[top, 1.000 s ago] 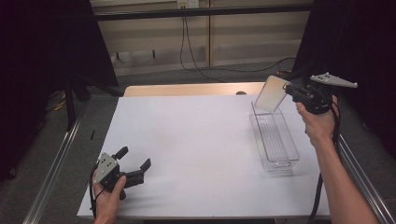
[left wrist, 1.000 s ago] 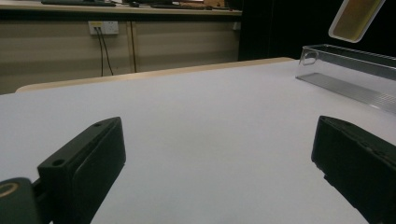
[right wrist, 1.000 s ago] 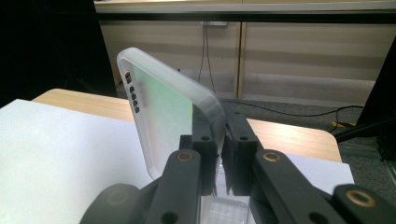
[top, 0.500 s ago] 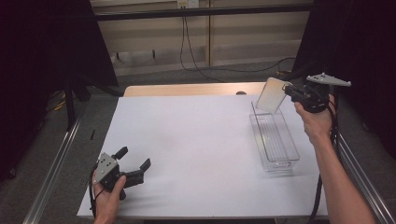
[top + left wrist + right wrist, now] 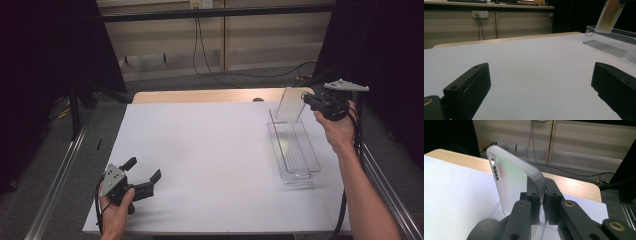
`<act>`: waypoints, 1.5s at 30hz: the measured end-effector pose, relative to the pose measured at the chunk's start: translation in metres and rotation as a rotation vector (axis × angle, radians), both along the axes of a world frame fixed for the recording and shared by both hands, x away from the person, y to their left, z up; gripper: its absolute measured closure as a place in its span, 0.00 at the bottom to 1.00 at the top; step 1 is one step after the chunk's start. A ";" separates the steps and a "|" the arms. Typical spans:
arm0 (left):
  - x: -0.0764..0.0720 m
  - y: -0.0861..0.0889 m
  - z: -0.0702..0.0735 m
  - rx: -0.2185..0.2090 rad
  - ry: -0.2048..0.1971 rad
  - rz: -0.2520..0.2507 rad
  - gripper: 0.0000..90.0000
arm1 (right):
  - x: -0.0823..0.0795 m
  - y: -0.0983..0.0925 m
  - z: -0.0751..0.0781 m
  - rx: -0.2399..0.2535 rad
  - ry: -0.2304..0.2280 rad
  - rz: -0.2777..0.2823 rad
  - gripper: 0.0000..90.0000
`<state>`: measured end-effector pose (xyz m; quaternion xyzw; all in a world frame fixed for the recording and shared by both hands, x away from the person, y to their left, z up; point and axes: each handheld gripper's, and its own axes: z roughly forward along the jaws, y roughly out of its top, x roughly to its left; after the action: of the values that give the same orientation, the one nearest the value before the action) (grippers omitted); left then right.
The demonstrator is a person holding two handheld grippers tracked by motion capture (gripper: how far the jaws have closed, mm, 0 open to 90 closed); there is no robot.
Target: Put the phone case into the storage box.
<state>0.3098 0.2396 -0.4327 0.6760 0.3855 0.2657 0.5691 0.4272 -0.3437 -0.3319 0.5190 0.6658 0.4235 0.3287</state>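
Observation:
My right gripper (image 5: 308, 101) is shut on a translucent phone case (image 5: 290, 105), held upright over the far end of a clear plastic tray (image 5: 295, 150) at the table's right. In the right gripper view the phone case (image 5: 511, 177) is pinched on its edge between the two black jaws of my right gripper (image 5: 541, 202). My left gripper (image 5: 145, 175) rests open near the front left of the white table top (image 5: 200, 150), with nothing between its jaws. The left gripper view shows the phone case (image 5: 610, 13) and the clear tray (image 5: 614, 41) far off at the right.
A wooden table edge (image 5: 210, 95) runs along the back of the white sheet. Metal rails (image 5: 55, 180) flank the table on both sides. Cables (image 5: 210, 60) hang on the floor behind.
My right gripper has come slightly down with the phone case toward the tray's far end. The left gripper has not moved.

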 end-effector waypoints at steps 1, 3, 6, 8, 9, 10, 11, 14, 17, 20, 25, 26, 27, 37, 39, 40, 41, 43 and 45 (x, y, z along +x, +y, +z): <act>0.000 0.001 0.000 0.008 0.001 -0.002 0.03 | 0.001 -0.001 -0.001 0.000 0.001 0.004 0.94; 0.000 0.001 0.000 0.007 0.001 -0.001 0.03 | 0.003 -0.001 -0.003 0.002 0.006 0.014 0.94; 0.000 0.001 0.000 0.007 0.004 0.003 0.03 | 0.006 -0.002 -0.005 0.003 0.015 0.021 0.94; 0.000 0.002 0.000 0.002 0.004 0.005 0.03 | 0.008 -0.001 -0.007 -0.005 0.018 0.025 0.94; 0.000 0.002 0.000 0.002 0.002 0.006 0.03 | 0.009 -0.001 -0.008 -0.013 0.018 0.026 0.94; 0.000 0.002 0.000 -0.002 0.003 0.007 0.03 | 0.010 -0.001 -0.008 -0.009 0.019 0.032 0.94; 0.000 0.002 0.000 -0.003 0.003 0.006 0.03 | 0.011 -0.001 -0.009 -0.010 0.020 0.036 0.94; 0.000 0.002 0.000 -0.001 0.002 0.004 0.03 | 0.014 -0.001 -0.012 -0.011 0.019 0.047 0.94; 0.000 0.002 0.000 0.007 0.000 0.001 0.03 | 0.017 -0.001 -0.015 -0.015 0.028 0.049 0.94; 0.000 0.002 0.000 0.002 0.004 0.003 0.03 | 0.021 0.000 -0.019 -0.017 0.039 0.042 0.94; 0.000 0.003 0.000 0.002 0.001 0.003 0.03 | 0.025 0.005 -0.023 -0.035 0.047 0.039 0.94; 0.000 0.003 0.000 0.000 0.002 0.003 0.03 | 0.026 0.005 -0.024 -0.041 0.043 0.043 0.94; 0.000 0.003 0.000 -0.004 0.002 0.005 0.03 | 0.027 0.006 -0.024 -0.044 0.044 0.044 0.94; 0.000 0.005 0.000 0.001 -0.001 0.013 0.03 | 0.033 0.006 -0.032 -0.057 0.042 0.043 0.94; 0.000 0.005 0.000 0.002 -0.001 0.012 0.03 | 0.034 0.006 -0.034 -0.062 0.046 0.041 0.94; 0.000 0.004 0.000 0.002 -0.001 0.014 0.02 | 0.035 0.007 -0.035 -0.065 0.046 0.039 0.94; -0.001 0.004 0.000 0.001 -0.001 0.014 0.03 | 0.035 0.008 -0.035 -0.071 0.046 0.040 0.94; -0.001 0.005 0.000 0.004 -0.001 0.014 0.03 | 0.036 0.009 -0.036 -0.078 0.042 0.040 0.94; -0.001 0.005 0.000 0.002 -0.001 0.014 0.03 | 0.037 0.010 -0.037 -0.082 0.042 0.041 0.94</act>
<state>0.3092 0.2443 -0.4325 0.6737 0.3896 0.2702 0.5669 0.4638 -0.3338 -0.3690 0.5003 0.6998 0.3915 0.3268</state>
